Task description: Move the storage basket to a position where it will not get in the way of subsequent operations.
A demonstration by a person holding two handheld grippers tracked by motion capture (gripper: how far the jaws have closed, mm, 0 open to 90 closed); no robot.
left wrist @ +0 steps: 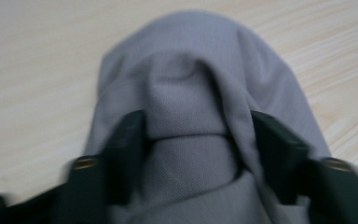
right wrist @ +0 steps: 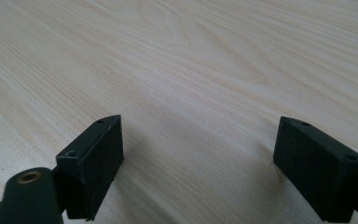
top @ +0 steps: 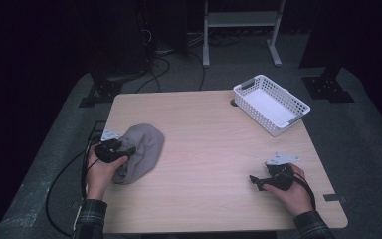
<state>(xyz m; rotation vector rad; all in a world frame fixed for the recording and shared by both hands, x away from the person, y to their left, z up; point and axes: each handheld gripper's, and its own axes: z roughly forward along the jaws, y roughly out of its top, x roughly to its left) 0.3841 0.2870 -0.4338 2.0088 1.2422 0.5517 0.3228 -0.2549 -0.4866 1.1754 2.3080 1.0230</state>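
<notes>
- The left gripper point(top: 124, 152) is clenched on a gathered fold of the grey cloth point(top: 142, 149), ready to lift or drag it.
- The cloth lies bunched near the worktop's point(top: 204, 144) left edge.
- The right gripper point(top: 256, 182) rests released near the front right corner.
- A white basket point(top: 271, 103) sits at the far right corner.
- The room is dark, with grey carpet.

High view overlooks the table point(top: 209, 149); both gripper views skim it closely.

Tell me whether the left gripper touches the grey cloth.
Touching. In the left gripper view, the left gripper has a raised fold of the grey cloth bunched between its jaws, fabric against both.
</notes>
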